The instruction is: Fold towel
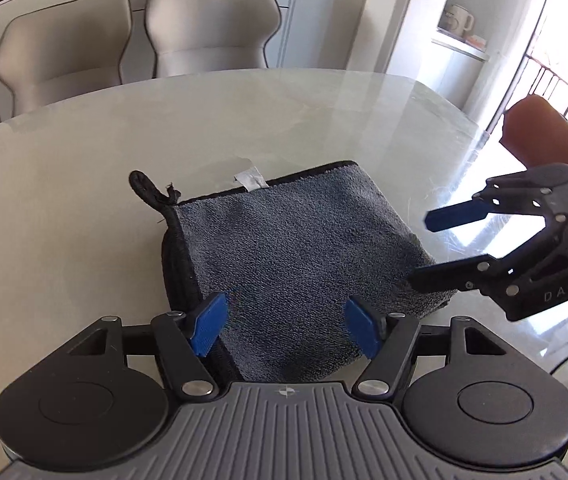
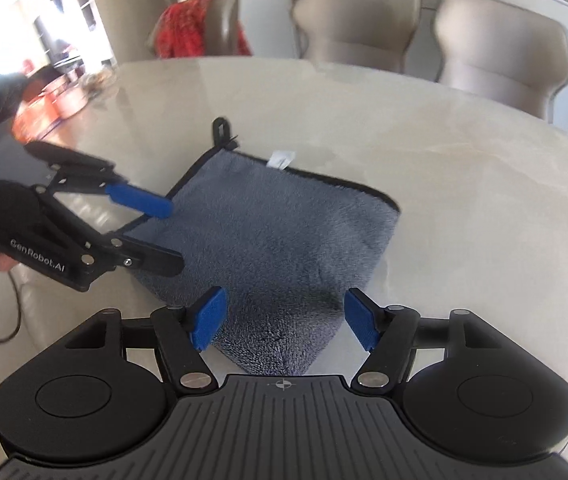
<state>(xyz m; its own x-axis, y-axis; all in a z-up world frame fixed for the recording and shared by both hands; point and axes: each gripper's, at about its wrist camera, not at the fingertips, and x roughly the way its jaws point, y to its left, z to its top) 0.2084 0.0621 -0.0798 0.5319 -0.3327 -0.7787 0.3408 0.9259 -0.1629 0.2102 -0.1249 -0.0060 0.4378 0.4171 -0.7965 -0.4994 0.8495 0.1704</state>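
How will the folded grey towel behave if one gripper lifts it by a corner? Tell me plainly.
The towel looks plush and soft, so it would probably droop and its folded layers fall open. It seems light for its size. On the glossy table it may slide when pushed rather than bunch.

towel: fuzzy blue-grey, black edging, black loop, white tag
table: glossy pale beige
chairs: beige, dark piping
left gripper: black, blue pads
cloth, upper left: red

Left hand-held gripper and right hand-held gripper — both angled downward, jaws apart
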